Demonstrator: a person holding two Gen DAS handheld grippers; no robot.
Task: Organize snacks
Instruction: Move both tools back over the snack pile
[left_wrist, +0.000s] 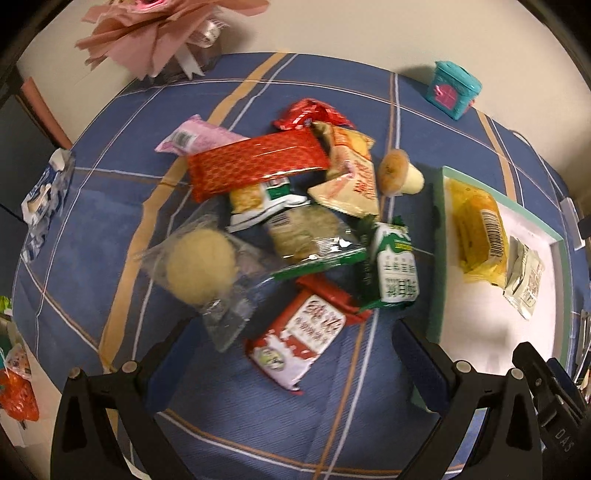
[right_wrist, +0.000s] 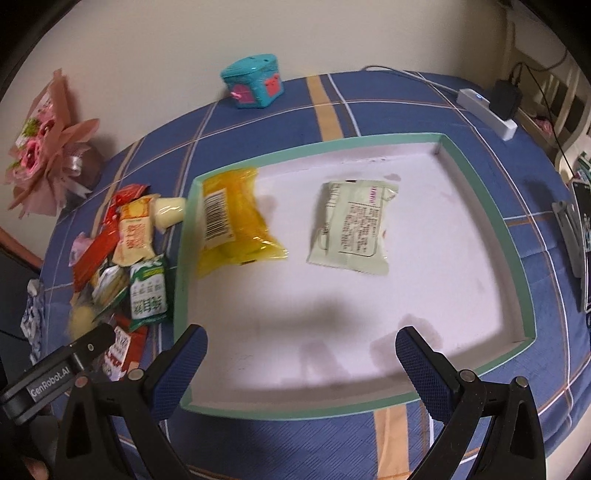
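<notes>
Right tool (right_wrist: 301, 354) (spread) over tray (right_wrist: 517, 236) holding yellow packet (right_wrist: 236, 225), pale packet (right_wrist: 354, 227).

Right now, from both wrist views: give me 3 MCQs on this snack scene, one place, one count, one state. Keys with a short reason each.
1. Where does the yellow packet lie?
A. in the tray, near its left wall
B. on the pile of snacks
C. beside the teal box

2. How many packets are in the tray?
A. none
B. two
C. five

3. How do the left gripper and the right gripper stand?
A. both shut on packets
B. left shut, right open
C. both open, holding nothing

Key: 1 A, the yellow packet rests on the white floor by the green left wall. 2 B, only it and the pale green packet lie there. 3 C, fingers stand apart in both views with nothing between them.
</notes>
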